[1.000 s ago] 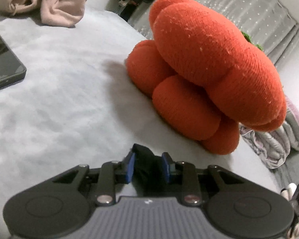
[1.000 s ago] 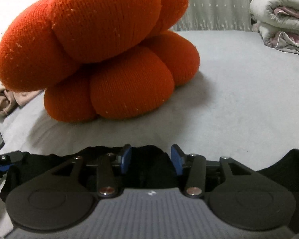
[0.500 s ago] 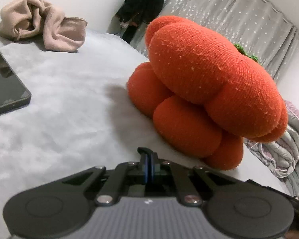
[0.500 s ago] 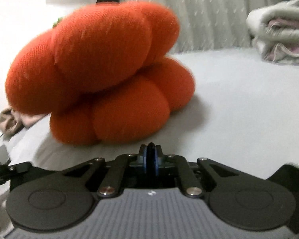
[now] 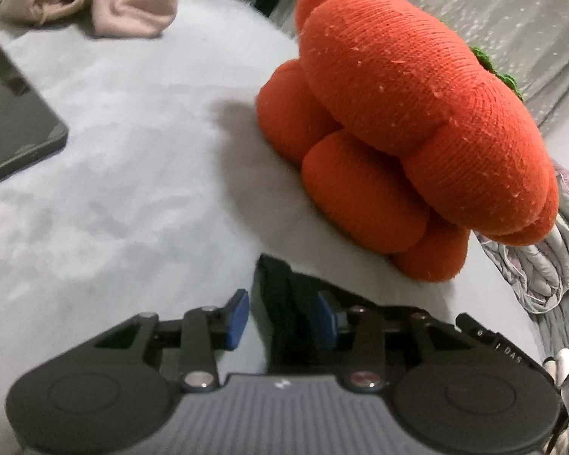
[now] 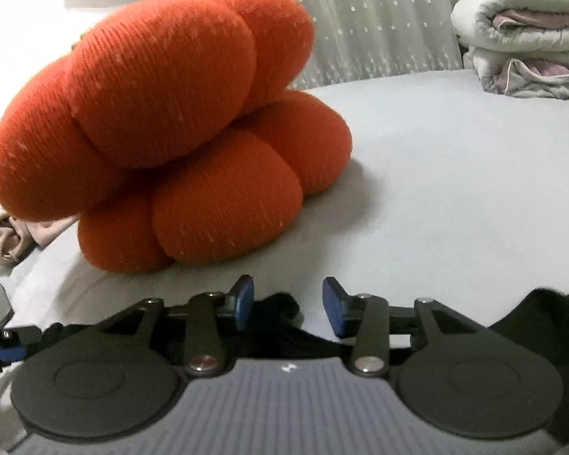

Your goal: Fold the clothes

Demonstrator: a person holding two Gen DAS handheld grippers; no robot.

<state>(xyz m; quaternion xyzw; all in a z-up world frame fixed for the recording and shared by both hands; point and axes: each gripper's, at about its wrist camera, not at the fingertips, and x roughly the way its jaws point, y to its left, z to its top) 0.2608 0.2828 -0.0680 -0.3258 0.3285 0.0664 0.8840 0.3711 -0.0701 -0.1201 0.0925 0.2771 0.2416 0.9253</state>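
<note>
Left gripper (image 5: 282,316): black hinged arms, blue flat pads, spread apart; low over the bed, nothing clamped.
Black soft fabric garment (image 5: 284,295): matte, folded edge rising between the left pads (image 5: 237,316), nearer the right-hand pad; lying on the bed close under both tools; contact with the pads cannot be told.
Right gripper (image 6: 288,309): same black arms and blue pads, parted wide, gripping nothing.
Garment in the right wrist view (image 6: 280,305): dark bunched edge just below the left-hand pad; bare bed showing through the rest of the gap; another dark mass at the lower right corner.
Pale grey bed surface (image 5: 113,144): soft, faintly mottled, slightly rumpled.
Orange ribbed knit cushion of fat rounded lobes (image 5: 409,113): plump, stacked lobes, light lint flecks, resting on the bed ahead of both tools; green knit bit at its far top edge.
Beige crumpled soft cloth (image 5: 95,3): bunched loosely at the far left of the bed.
Flat dark glossy rectangular device (image 5: 15,121): rounded corner, lying on the bed at the left edge.
Folded grey quilted blanket with pink lining (image 6: 523,34): thick, layered, at the far right.
Grey speckled curtain (image 6: 379,15): hanging in pleats behind the bed.
</note>
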